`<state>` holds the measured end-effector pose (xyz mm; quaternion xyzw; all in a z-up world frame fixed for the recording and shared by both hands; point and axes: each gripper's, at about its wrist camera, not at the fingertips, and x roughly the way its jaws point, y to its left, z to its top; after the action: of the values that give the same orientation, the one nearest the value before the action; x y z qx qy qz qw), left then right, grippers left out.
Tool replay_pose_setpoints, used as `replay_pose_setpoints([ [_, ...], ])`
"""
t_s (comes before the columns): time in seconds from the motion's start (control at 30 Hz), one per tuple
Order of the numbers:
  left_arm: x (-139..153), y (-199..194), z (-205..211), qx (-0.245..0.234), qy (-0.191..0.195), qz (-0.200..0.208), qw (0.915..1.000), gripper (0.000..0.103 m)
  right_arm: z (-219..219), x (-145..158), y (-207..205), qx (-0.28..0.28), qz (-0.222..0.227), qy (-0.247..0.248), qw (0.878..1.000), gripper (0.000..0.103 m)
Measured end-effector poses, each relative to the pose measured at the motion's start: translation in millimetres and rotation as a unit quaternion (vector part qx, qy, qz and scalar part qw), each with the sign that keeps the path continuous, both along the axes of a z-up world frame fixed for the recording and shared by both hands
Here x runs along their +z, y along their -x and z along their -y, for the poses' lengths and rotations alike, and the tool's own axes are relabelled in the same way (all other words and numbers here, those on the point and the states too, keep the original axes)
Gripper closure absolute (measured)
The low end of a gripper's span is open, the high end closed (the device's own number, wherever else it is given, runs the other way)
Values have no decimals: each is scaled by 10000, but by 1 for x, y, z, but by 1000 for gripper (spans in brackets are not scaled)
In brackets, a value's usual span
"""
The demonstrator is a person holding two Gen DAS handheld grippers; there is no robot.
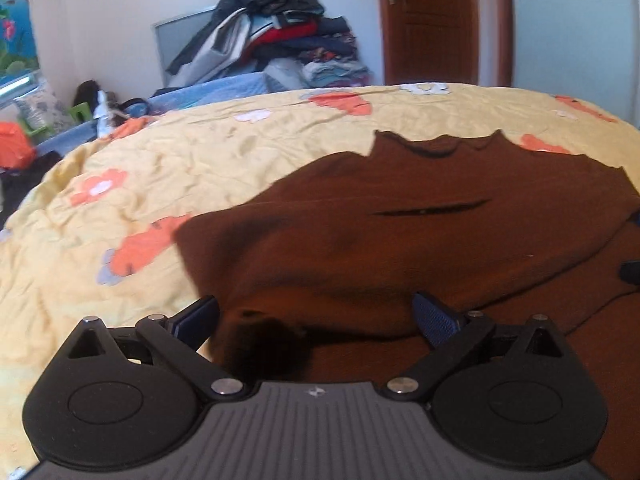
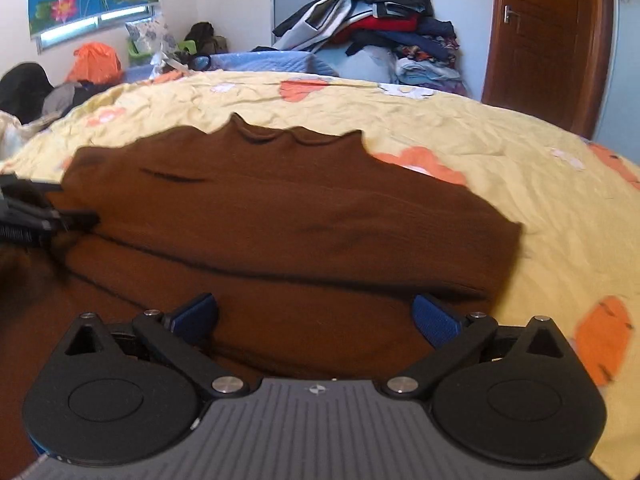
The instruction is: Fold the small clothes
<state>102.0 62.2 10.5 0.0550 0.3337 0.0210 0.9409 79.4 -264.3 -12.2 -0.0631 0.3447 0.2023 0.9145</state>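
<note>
A small brown knit sweater (image 1: 420,232) lies flat on the yellow flowered bedspread (image 1: 180,152), its wavy collar at the far side. Both sleeves are folded across the body. My left gripper (image 1: 316,320) is open, its blue pads spread wide over the sweater's near left part. My right gripper (image 2: 316,318) is open over the sweater (image 2: 280,208) at its near right part, nothing held. The left gripper shows at the left edge of the right wrist view (image 2: 36,216), resting at the sweater's left side.
A tall pile of mixed clothes (image 1: 280,28) stands beyond the bed against the wall. A brown door (image 2: 548,36) is at the right. Bags and clutter (image 2: 96,60) lie at the far left under a window. The bedspread (image 2: 520,160) extends right of the sweater.
</note>
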Motion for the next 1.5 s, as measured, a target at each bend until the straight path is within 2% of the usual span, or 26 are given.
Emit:
replay_pose_setpoints([
  [0.07, 11, 14, 2, 190, 23, -112, 9998, 0, -4, 8, 8, -189, -101, 103, 9997, 0],
  [0.13, 18, 40, 11, -24, 210, 3, 9998, 0, -9, 18, 22, -332, -227, -97, 9991, 0],
  [0.2, 15, 64, 22, -430, 313, -2, 9986, 0, -14, 19, 44, 20, -203, -436, 9988, 0],
  [0.27, -4, 74, 31, -663, 88, -259, 9974, 0, -27, 7, 60, 292, -424, -237, 9984, 0],
  [0.3, -10, 84, 24, -593, 282, 6, 9978, 0, -33, -2, 71, 375, -225, 116, 9990, 0],
  [0.33, -10, 82, 15, -545, 558, -137, 9969, 0, -33, -7, 87, 531, 175, 246, 9981, 0],
  [0.37, -8, 82, 9, -349, 541, -185, 9978, 0, -26, -7, 87, 496, -5, 61, 9987, 0],
  [0.47, 0, 95, 5, -94, 283, -287, 9991, 0, -13, 0, 92, 317, -180, 193, 9991, 0],
  [0.57, 10, 119, 14, -280, 430, -227, 9984, 0, -18, 13, 104, 2, -441, 241, 9987, 0],
  [0.67, -3, 134, 32, -579, 403, -424, 9966, 0, -31, 15, 120, 322, -483, -115, 9982, 0],
  [0.7, -8, 144, 32, -581, 409, -167, 9973, 0, -37, 10, 125, 463, -573, -56, 9973, 0],
  [0.73, -9, 148, 30, -545, 430, -148, 9975, 0, -44, 3, 134, 569, -435, 232, 9972, 0],
  [0.77, -7, 151, 26, -483, 486, -260, 9973, 0, -45, 0, 149, 747, 29, 412, 9964, 0],
  [0.8, -4, 155, 22, -420, 513, -359, 9972, 0, -38, -2, 156, 777, 119, 310, 9964, 0],
  [0.83, -3, 162, 18, -378, 495, -421, 9972, 0, -28, -1, 156, 645, -54, 87, 9979, 0],
  [0.93, 3, 191, 14, -421, 427, -525, 9968, 0, -15, 7, 167, 352, -230, 326, 9986, 0],
  [1.0, 6, 208, 15, -573, 591, -510, 9953, 0, -15, 15, 179, 169, -405, 244, 9987, 0],
  [1.07, -2, 222, 21, -742, 652, -597, 9933, 0, -22, 16, 195, 532, -415, 25, 9977, 0],
  [1.1, -6, 233, 25, -774, 431, -314, 9956, 0, -22, 9, 205, 755, -426, 119, 9962, 0],
  [1.13, -10, 241, 27, -778, 367, -165, 9962, 0, -26, 2, 219, 882, -46, 351, 9955, 0],
  [1.17, -10, 247, 25, -742, 430, -183, 9961, 0, -23, -2, 228, 954, 204, 322, 9947, 0],
  [1.2, -8, 250, 22, -709, 546, -291, 9956, 0, -14, 0, 227, 883, -32, 125, 9960, 0],
  [1.3, -2, 267, 19, -692, 495, -442, 9954, 0, 4, 8, 234, 668, -161, 239, 9973, 0],
  [1.4, 2, 281, 24, -717, 485, -525, 9949, 0, 1, 22, 241, 397, -417, 202, 9981, 0],
  [1.47, 2, 285, 34, -939, 555, -596, 9922, 0, -5, 25, 249, 573, -377, 8, 9976, 0],
  [1.5, 0, 285, 42, -1031, 461, -510, 9923, 0, -8, 15, 254, 741, -430, -38, 9963, 0],
])
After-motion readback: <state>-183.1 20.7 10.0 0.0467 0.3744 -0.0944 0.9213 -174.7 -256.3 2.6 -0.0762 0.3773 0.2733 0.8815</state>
